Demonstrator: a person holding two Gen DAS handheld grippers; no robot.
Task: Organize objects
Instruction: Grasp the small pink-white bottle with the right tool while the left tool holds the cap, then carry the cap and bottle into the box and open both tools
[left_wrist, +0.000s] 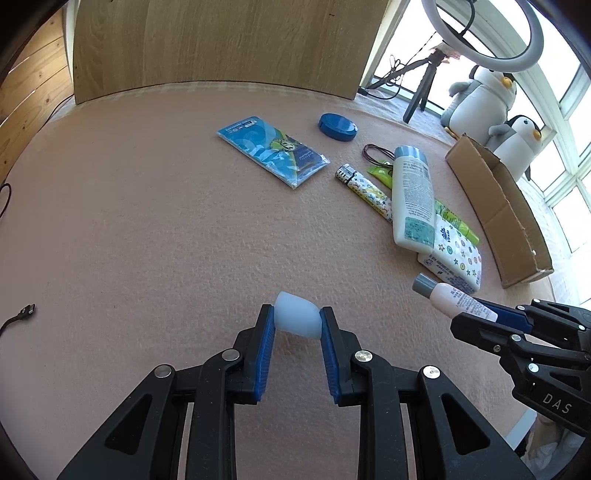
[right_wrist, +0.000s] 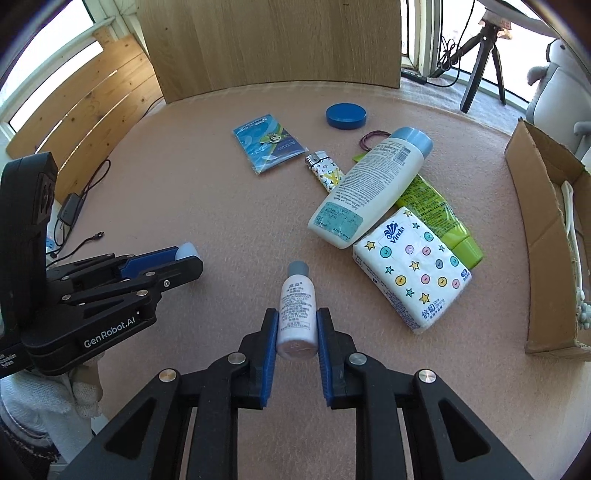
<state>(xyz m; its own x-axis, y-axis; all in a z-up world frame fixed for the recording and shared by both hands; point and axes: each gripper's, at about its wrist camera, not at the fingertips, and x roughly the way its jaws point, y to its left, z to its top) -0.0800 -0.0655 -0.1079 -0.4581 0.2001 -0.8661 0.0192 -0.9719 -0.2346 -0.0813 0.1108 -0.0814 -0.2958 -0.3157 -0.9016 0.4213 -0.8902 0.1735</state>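
My left gripper (left_wrist: 297, 320) is shut on a small pale blue cup-shaped cap (left_wrist: 297, 314), held just above the pink cloth; the gripper also shows at the left of the right wrist view (right_wrist: 186, 254). My right gripper (right_wrist: 296, 325) is shut on a small pink bottle with a grey cap (right_wrist: 297, 310); that bottle also shows at the right of the left wrist view (left_wrist: 452, 295). Ahead lie a large white bottle (right_wrist: 365, 188), a green tube (right_wrist: 439, 218), a Vinda tissue pack (right_wrist: 410, 269), a patterned lighter (right_wrist: 324, 170), a blue packet (right_wrist: 267, 142) and a blue round lid (right_wrist: 346, 115).
An open cardboard box (right_wrist: 535, 206) stands at the right edge with a white item inside. A wooden board (right_wrist: 269, 40) rises behind the cloth. Cables and a charger (right_wrist: 70, 210) lie at the left. A tripod (right_wrist: 480, 59) and plush penguins (left_wrist: 480, 96) stand by the window.
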